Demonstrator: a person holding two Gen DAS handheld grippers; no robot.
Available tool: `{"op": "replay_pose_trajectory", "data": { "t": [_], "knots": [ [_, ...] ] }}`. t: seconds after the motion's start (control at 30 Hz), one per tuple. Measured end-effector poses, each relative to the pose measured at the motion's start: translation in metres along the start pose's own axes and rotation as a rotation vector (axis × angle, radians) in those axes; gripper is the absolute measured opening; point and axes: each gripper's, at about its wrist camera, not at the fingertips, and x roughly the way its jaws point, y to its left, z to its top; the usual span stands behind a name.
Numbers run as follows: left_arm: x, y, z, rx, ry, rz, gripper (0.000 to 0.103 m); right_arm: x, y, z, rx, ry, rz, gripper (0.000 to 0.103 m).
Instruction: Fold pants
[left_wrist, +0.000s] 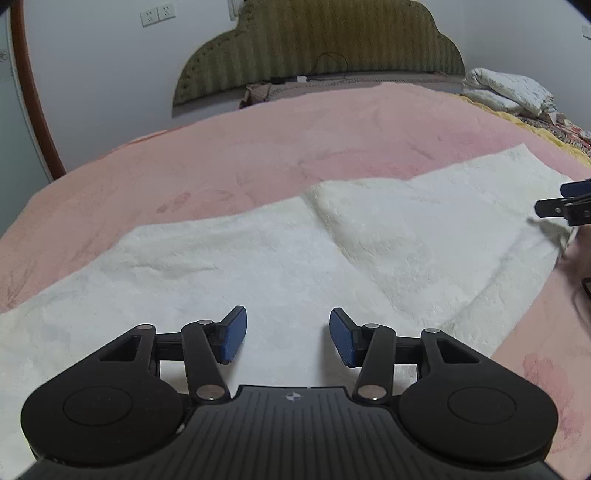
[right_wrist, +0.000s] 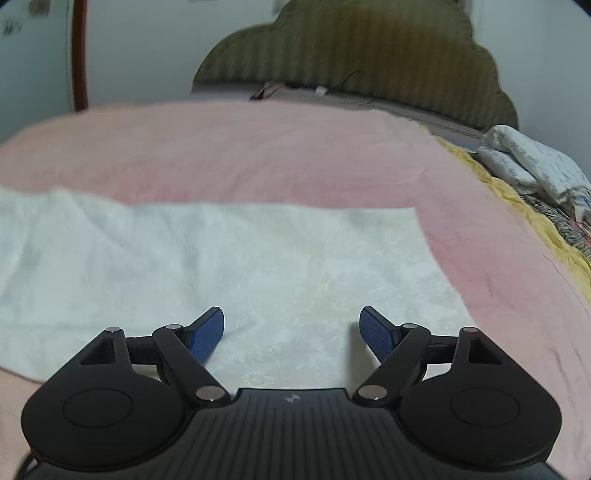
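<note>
While both grippers hover empty, I have the white pants (left_wrist: 280, 251) spread flat on the pink bedcover (left_wrist: 184, 166), fold not started.

Going left to right: my left gripper (left_wrist: 288, 334) sits over the near-left stretch of cloth, jaws partly apart, nothing between them, pads not pressing. The pants' long axis runs left to right across both views, lying just ahead and below. My right gripper (right_wrist: 291, 332) is over the right end, nearer that square far corner, jaws spread wider, also empty. I'd judge each hand takes the end nearest it.
</note>
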Motion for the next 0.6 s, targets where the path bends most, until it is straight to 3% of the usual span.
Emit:
{"op": "replay_pose_trajectory", "data": {
  "t": [0.1,0.17,0.27,0.37,0.47,0.6],
  "knots": [
    [0.008,-0.002,0.001,-0.006,0.021,0.002,0.063,-0.003,0.007,-0.004,-0.017,0.033,0.116,0.081],
    [0.01,-0.003,-0.002,0.0,0.034,0.01,0.063,0.008,0.017,-0.013,-0.102,0.081,0.095,0.086],
    [-0.006,0.002,-0.003,0.024,-0.017,0.049,0.063,0.002,0.02,-0.01,-0.019,0.035,0.053,0.088],
    [-0.026,0.021,-0.006,0.021,-0.07,0.142,0.066,-0.006,0.025,0.002,0.033,-0.04,0.148,0.088],
    [-0.038,0.054,-0.015,-0.057,-0.049,0.213,0.067,-0.009,0.04,0.012,0.032,-0.058,0.221,0.088],
    [-0.064,0.11,-0.04,-0.219,0.0,0.356,0.066,-0.015,0.067,0.011,0.042,-0.052,0.409,0.088]
  ]
}}
